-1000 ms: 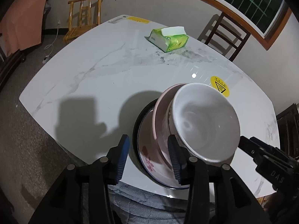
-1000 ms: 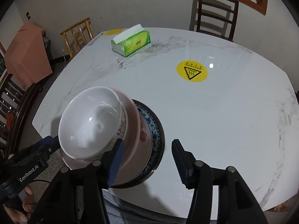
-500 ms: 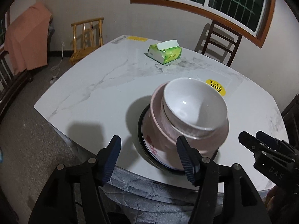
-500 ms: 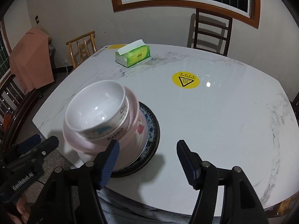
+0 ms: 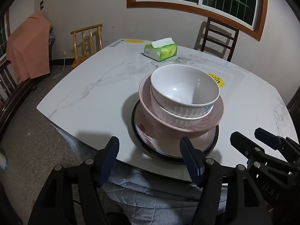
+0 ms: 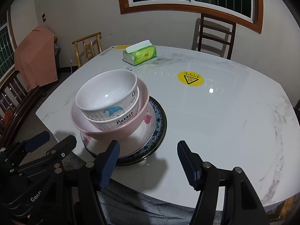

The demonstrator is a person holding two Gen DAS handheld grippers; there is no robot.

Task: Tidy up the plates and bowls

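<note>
Left wrist view: the left gripper (image 5: 150,155) is hanging with jaws apart and nothing between them; they have just been opening. Just ahead of its right fingertip the stack is sitting near the bench's near edge: glossy white bowl with a cartoon print (image 5: 184,88) nested in a ribbed white bowl (image 5: 176,115), both in a wide pink bowl (image 5: 187,129), on a flowered white plate (image 5: 148,136) over a dark-rimmed plate (image 5: 210,148). The pink bowl is sitting tilted. Stacking looks finished, with the release step wrapping up. Next move probably calls for backing off clear of the plate rims, or levelling the pink bowl. The white marble-look bench (image 5: 90,93) is lying open ahead and left of the gripper; the green tissue box (image 5: 160,51) is far ahead.

Right wrist view: the right gripper (image 6: 148,159) is also standing apart and empty. The stack is lying ahead-left, the plates' rim just beyond its left finger (image 6: 109,162). The bench is bare ahead and right, except for a round yellow warning sticker (image 6: 190,78). The near bench edge is running right under the fingers, so room toward the person is tight.
</note>
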